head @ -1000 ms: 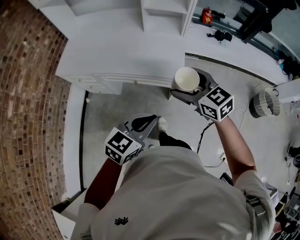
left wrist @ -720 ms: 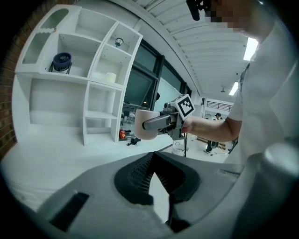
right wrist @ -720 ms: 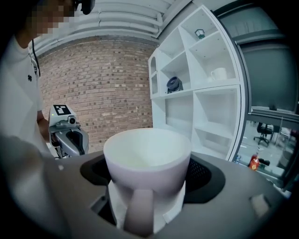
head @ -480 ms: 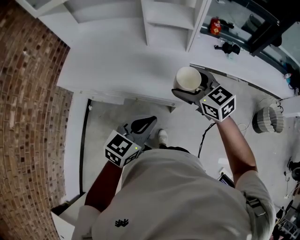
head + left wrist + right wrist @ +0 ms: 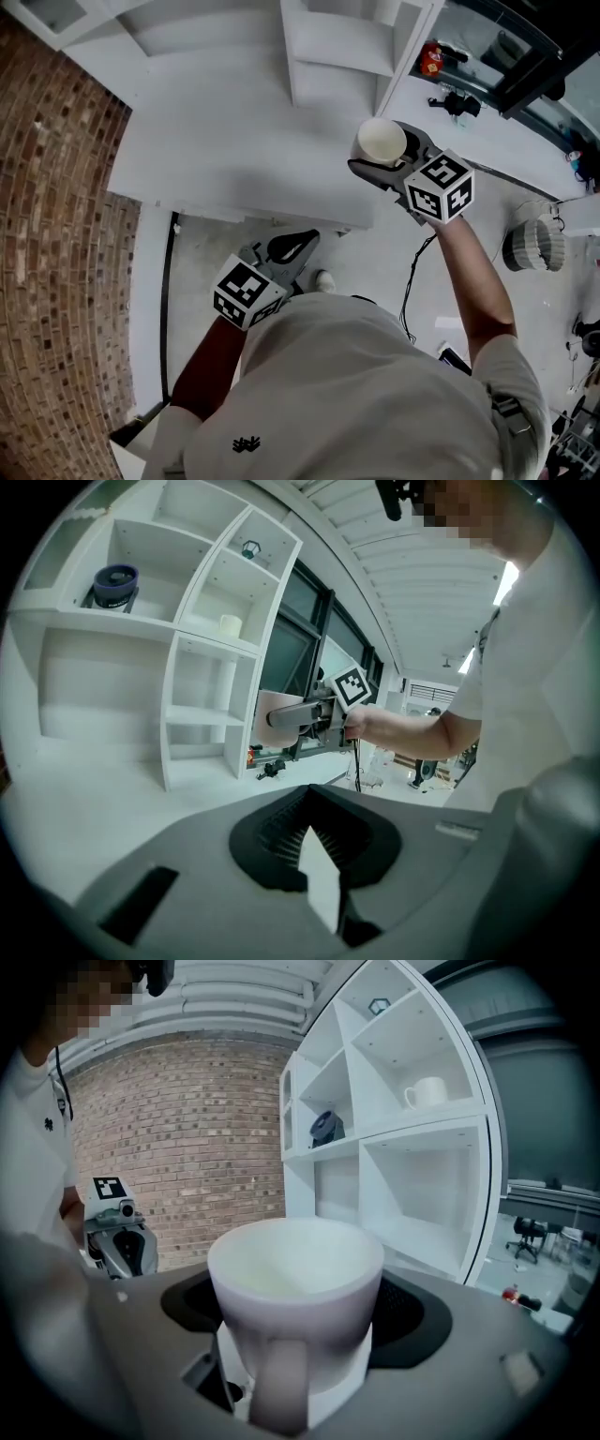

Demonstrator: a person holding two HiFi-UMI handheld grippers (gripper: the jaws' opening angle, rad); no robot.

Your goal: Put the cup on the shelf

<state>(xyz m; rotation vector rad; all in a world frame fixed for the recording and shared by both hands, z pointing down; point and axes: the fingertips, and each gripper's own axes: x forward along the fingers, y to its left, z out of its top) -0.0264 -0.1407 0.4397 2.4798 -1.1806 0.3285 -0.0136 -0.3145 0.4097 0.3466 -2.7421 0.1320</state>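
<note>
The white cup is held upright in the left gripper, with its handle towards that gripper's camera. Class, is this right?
Not quite. The white cup is held upright in the right gripper, not the left, with its handle towards that gripper's camera. The right gripper view shows this; the left gripper holds nothing.

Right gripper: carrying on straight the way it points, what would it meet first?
Likely the white shelf unit, near its lower open compartment, with the held cup leading. Depth is unclear.

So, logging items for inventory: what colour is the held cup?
White. The cup shows best in the right gripper view.
</note>
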